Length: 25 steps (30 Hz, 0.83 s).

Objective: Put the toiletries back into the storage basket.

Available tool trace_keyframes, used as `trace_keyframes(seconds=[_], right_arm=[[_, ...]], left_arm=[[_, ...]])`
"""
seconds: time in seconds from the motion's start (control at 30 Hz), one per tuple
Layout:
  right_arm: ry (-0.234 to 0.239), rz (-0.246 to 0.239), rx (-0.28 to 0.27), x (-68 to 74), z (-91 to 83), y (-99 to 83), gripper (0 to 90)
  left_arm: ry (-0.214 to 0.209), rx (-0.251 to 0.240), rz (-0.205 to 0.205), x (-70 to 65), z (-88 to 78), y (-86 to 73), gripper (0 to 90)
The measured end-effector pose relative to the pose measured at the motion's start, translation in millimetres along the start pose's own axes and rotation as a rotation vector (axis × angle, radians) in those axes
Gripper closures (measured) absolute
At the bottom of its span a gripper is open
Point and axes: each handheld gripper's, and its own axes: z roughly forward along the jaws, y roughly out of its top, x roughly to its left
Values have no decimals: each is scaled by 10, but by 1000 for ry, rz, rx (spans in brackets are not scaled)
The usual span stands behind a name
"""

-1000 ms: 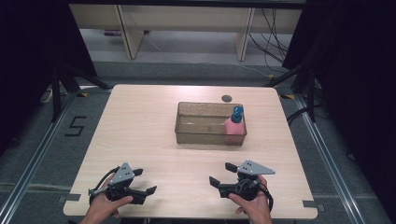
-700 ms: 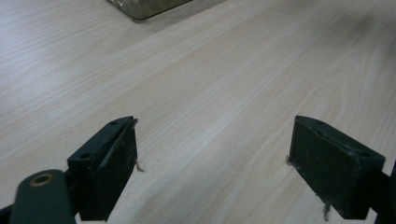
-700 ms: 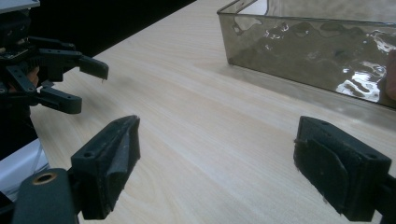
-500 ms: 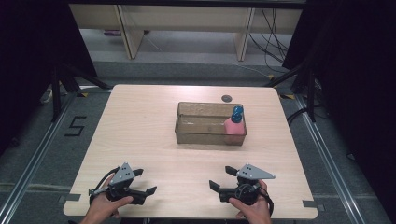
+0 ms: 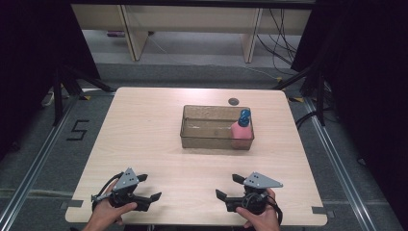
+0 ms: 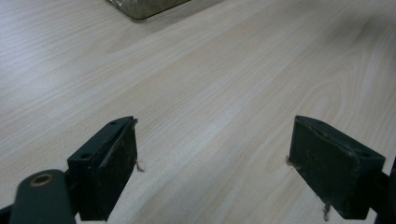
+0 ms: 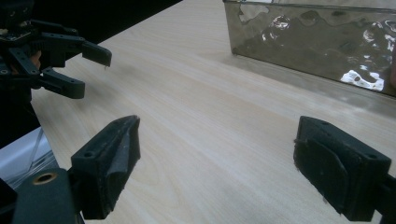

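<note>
A clear plastic bin (image 5: 211, 139) sits right of the table's middle. In its right end stands a pink bottle (image 5: 242, 131) with a blue cap. My left gripper (image 5: 149, 187) rests open at the near left, held by a hand, far from the bin. At the near right my right gripper (image 5: 227, 186) is also open. In the left gripper view the gripper (image 6: 212, 140) spans bare wood, with the bin's corner (image 6: 140, 7) at the top. In the right gripper view the gripper (image 7: 215, 140) holds nothing, and the bin's wall (image 7: 317, 37) lies ahead to the right.
The wooden table (image 5: 144, 134) is bare between the grippers and the bin. A small dark round spot (image 5: 233, 101) lies just behind the bin. The left gripper (image 7: 60, 56) appears at the left of the right gripper view. The table's near edge is close under both hands.
My right gripper has drifted slightly toward the table's near edge. The left gripper, bin and bottle stay where they were.
</note>
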Motion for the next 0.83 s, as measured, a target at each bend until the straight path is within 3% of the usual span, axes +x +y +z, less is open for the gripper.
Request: trace_keyframes(seconds=[0.3,0.4,0.83], right_arm=[[-38,-32,-2,6,-10,-12,155],[-10,-3,3,17,2,-14,155],[-21,-12,11,12,23,-22,155]], left_arm=[[0,2,7,3,-2,-2,148],[0,-1,8,1,-3,-2,148],[1,-1,9,0,-3,-5,148]])
